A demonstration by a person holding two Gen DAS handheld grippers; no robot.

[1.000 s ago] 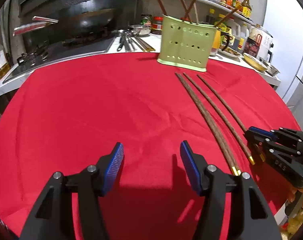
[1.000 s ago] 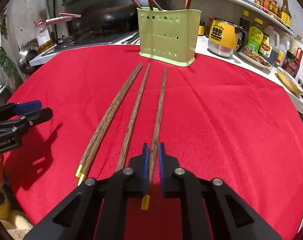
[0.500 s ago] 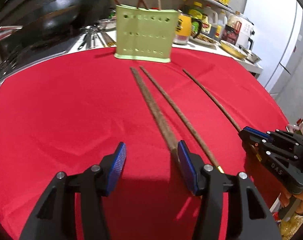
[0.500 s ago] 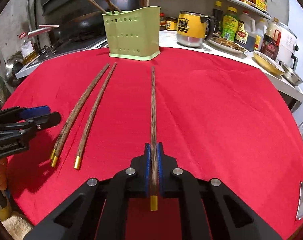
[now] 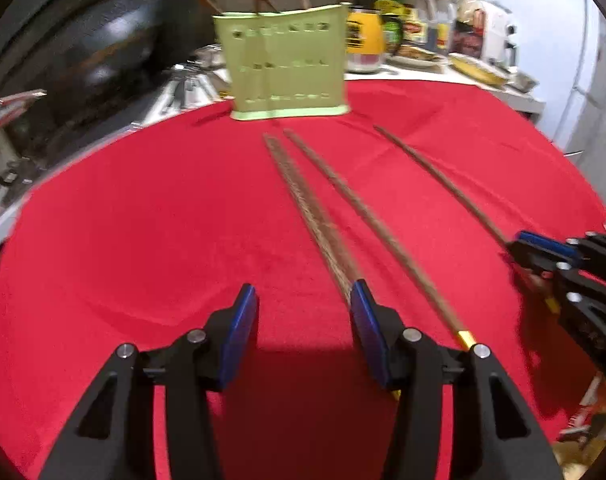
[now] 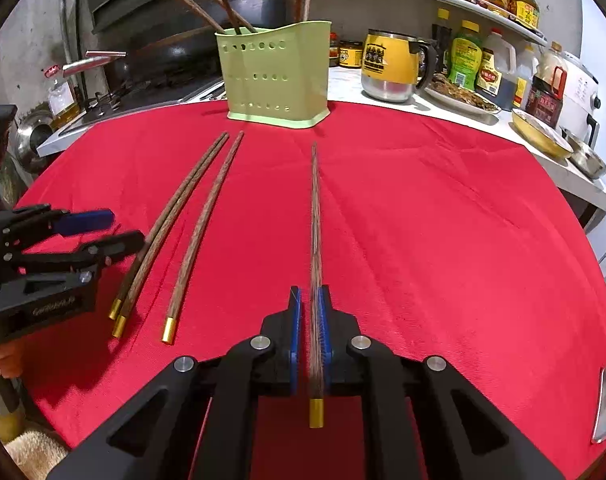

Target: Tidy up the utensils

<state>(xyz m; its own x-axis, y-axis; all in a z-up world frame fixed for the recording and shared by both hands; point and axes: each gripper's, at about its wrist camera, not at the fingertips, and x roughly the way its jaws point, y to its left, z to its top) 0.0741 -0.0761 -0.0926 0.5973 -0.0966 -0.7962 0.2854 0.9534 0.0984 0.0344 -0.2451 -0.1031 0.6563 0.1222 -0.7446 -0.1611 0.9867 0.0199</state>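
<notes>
My right hand-held gripper (image 6: 310,294) is straddling one long dark wooden chopstick with a gold cap (image 6: 314,220), near its capped end. Its jaws have just been opening a little: the stick is lying against the right pad, and a thin gap is showing at the left pad, so I am judging the grip slack rather than firm. The stick is pointing straight away from me, its far tip reaching toward the pale green perforated plastic utensil holder (image 6: 275,76) at the far edge of the red cloth (image 6: 443,240) that is covering the bench.

My left hand-held gripper (image 5: 303,292) is hovering about half open, its jaws having just been closing. Only red cloth is showing between its pads. A touching pair of matching chopsticks (image 5: 303,196) is running under its right finger, so I am likely lining up on them. A third loose chopstick (image 5: 367,216) is lying just to their right.

More chopsticks (image 6: 223,4) are already standing in the holder, caps up, which is where these four are probably going.
</notes>
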